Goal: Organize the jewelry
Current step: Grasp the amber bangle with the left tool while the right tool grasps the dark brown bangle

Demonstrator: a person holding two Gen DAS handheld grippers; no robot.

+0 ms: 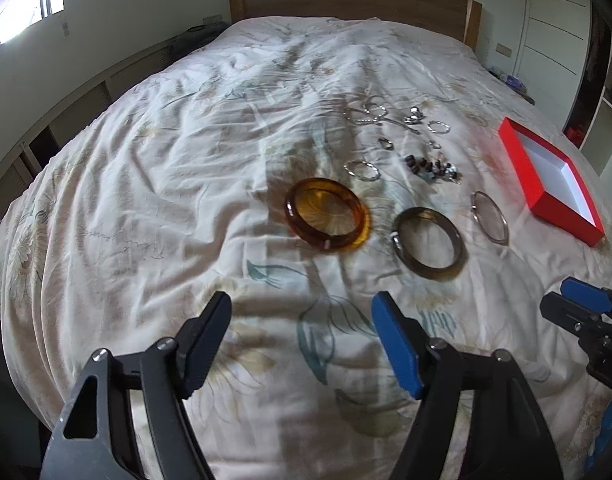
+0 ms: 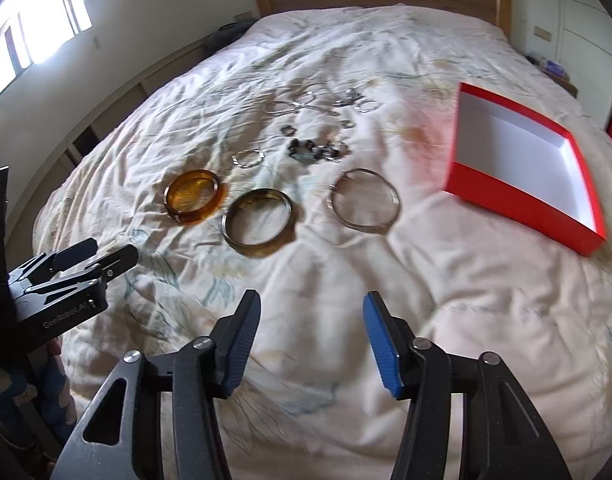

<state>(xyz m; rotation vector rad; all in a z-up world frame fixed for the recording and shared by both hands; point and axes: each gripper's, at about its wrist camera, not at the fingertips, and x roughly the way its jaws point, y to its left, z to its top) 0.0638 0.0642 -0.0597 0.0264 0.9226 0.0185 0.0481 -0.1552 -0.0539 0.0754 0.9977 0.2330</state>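
Note:
An amber bangle (image 1: 325,216) (image 2: 194,195), a grey-brown bangle (image 1: 427,243) (image 2: 258,222) and a thin silver hoop (image 1: 489,218) (image 2: 363,200) lie on the floral bedspread. Behind them lie a dark beaded bracelet (image 1: 433,168) (image 2: 315,148) and several small silver rings and bracelets (image 1: 389,118) (image 2: 313,104). An open red box (image 1: 553,184) (image 2: 521,168) with a white, empty inside sits to the right. My left gripper (image 1: 302,312) (image 2: 96,254) is open and empty, short of the amber bangle. My right gripper (image 2: 311,308) (image 1: 565,300) is open and empty, short of the silver hoop.
The bed (image 1: 186,160) has a wooden headboard (image 1: 353,0) at the far end. A low ledge with cabinets (image 1: 86,92) runs along the left under a window. White cupboards (image 1: 553,40) stand at the right.

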